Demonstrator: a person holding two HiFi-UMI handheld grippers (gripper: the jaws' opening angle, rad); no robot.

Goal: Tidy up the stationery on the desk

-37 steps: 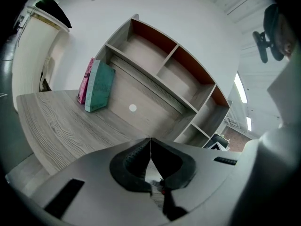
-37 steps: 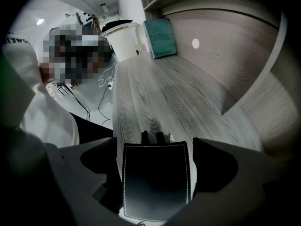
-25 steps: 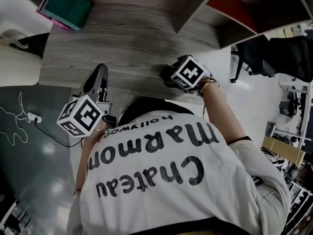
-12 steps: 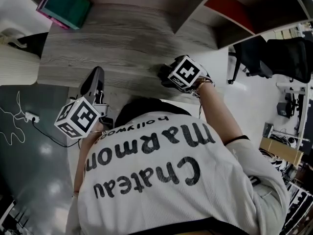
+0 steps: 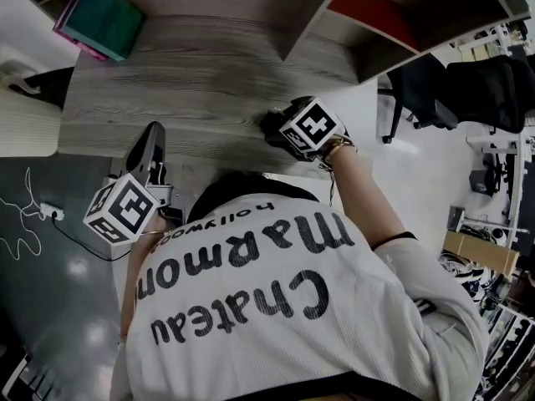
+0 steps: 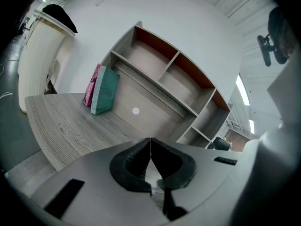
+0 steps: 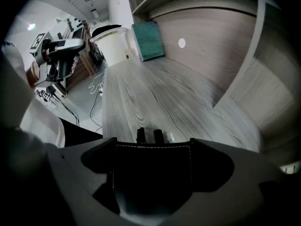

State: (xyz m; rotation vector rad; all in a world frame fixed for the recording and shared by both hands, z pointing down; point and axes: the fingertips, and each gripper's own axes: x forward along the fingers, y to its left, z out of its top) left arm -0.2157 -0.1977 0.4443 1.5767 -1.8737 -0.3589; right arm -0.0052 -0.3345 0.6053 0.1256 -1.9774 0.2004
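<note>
The right gripper (image 5: 288, 129) is clenched on a black stitched pen case (image 7: 151, 173), one jaw on each side wall; two dark pen caps (image 7: 158, 135) and a small white tip stand up out of its far edge. The left gripper (image 6: 150, 141) is clenched on nothing, its jaws pressed together, and it hangs off the near left edge of the grey wood-grain surface (image 5: 209, 65).

The step in hand looks like carrying the case to a tidy spot; to do it well, hold the case upright so the pens do not spill, bring it down level until its base sits flat on the surface, and only then release the squeeze; a place near the back panel, beside the teal book (image 7: 148, 40) and the pink book (image 6: 92, 85), or under the shelf unit (image 5: 334, 15), would suit.

The case sits between the right gripper's jaws, over the near edge of the surface, right of middle; whether its base touches the wood cannot be told; the books stand well apart, at the far left corner.
</note>
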